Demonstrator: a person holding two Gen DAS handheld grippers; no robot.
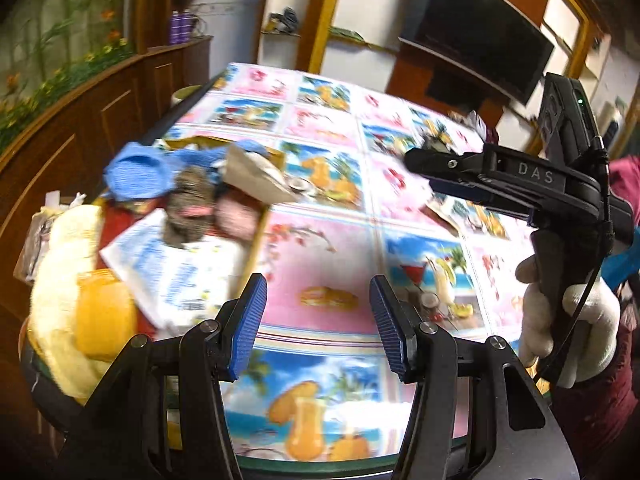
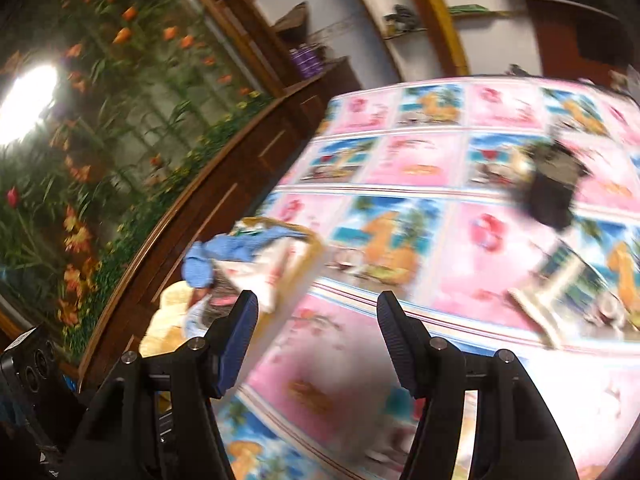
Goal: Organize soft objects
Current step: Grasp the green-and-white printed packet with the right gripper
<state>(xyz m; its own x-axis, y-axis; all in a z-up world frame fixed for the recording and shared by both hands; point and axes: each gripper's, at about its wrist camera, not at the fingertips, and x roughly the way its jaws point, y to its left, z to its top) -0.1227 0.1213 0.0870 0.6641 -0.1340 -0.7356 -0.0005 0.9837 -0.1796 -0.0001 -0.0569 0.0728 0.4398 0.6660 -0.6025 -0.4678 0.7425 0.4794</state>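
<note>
Left gripper (image 1: 319, 320): angled downward over the table (image 1: 320, 240), near its front edge. Both blue-padded fingers (image 1: 250, 320) stand apart with only the patterned tablecloth showing between them; the tongs are released and grasp nothing.

Right gripper (image 2: 318, 336): also angled downward over the table, rolled so that the tabletop appears tilted in its view. Its two fingers stand apart with nothing between them; released. In the left wrist view this gripper (image 1: 420, 160) appears at the right side, held level above the table by one hand (image 1: 568, 328) in a white glove, closed around the black handle. A dark red sleeve (image 1: 600, 400) is visible behind the glove.

Location of the task items: a box (image 1: 256, 240) with tan walls sits at the left edge of the table and holds a pile of soft objects. Countable in the pile:
- one blue knitted piece (image 1: 136, 172), uppermost, at the far side
- one grey furry item (image 1: 188, 208) with a pink patch, in the middle
- one cream fluffy item (image 1: 68, 248), along the left side
- one orange item (image 1: 104, 316), nearest the front
- one white printed cloth or bag (image 1: 180, 276), beside the left finger

Elsewhere on the table: one dark item (image 2: 554, 188) lies near the far right, well apart from the box; motion blur prevents identification. One pale striped item (image 2: 556, 300) lies at the right edge, likewise blurred.
</note>
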